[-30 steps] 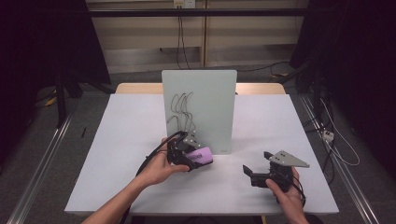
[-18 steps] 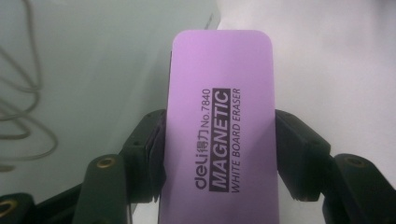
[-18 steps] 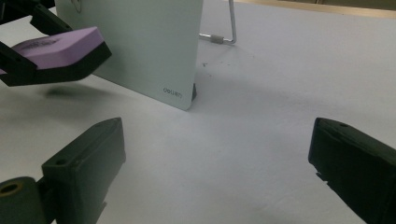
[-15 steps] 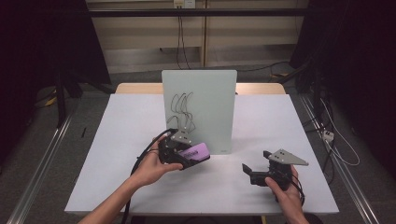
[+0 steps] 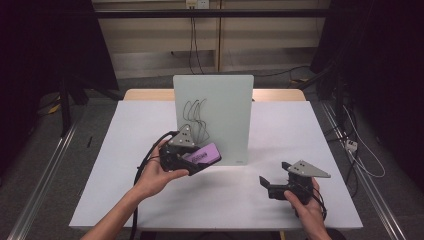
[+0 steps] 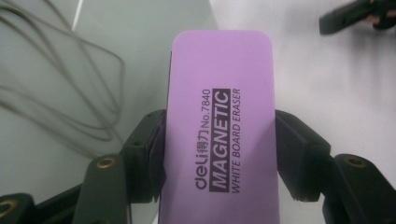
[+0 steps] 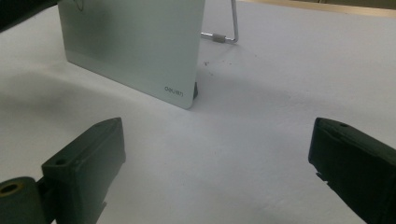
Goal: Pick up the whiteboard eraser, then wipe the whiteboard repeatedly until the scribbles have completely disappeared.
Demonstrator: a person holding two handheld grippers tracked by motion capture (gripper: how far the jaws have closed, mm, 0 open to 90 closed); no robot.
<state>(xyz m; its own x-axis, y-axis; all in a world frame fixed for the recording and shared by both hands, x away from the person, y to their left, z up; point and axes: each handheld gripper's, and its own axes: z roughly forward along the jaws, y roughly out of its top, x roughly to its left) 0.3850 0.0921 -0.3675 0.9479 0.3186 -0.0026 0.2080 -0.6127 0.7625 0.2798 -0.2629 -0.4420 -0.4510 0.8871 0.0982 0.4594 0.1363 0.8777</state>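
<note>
High view: a pale green glass whiteboard stands upright on a white table, propped by a wire stand that the right gripper view shows behind it. Thin grey scribbled lines run down the left half of its face. The left gripper is clamped on a purple rectangular magnetic whiteboard eraser, held off the table just in front of the board's lower left part, below the scribbles. The left gripper view confirms the grip: both black jaws press the eraser's long sides, with the printed purple back facing the camera and the scribbles close by to its left.

The right gripper rests low on the table near the front right, well apart from the board, its jaws spread wide with nothing between them.

Judging from this, the eraser is picked up and brought to the board, but wiping has not visibly begun: the lines look whole and unsmeared. What remains is to press the eraser's felt side to the glass and sweep over the marks.
</note>
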